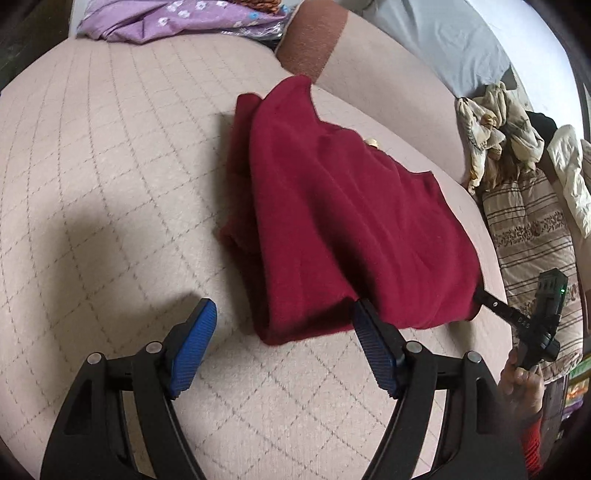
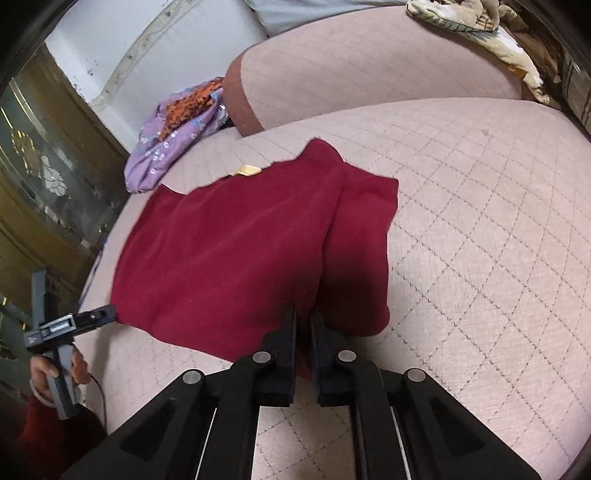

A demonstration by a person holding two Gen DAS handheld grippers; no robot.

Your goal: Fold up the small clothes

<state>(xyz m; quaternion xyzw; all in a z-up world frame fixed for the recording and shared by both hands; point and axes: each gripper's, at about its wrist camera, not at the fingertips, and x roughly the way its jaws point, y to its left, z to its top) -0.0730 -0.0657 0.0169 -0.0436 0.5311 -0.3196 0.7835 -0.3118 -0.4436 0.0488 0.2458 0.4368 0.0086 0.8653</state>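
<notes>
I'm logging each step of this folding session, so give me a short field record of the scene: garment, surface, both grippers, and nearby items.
garment: dark red cloth, partly folded, one side doubled over
surface: quilted pink bed cover
left gripper: open, blue pads bare, right pad at the cloth's near edge
right gripper: shut on the cloth's near edge
nearby: purple flowered fabric, striped pillow

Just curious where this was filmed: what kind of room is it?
Probably a bedroom at home: a quilted pink bed cover, a striped pillow, crumpled bedding and a glass-fronted cabinet.
</notes>
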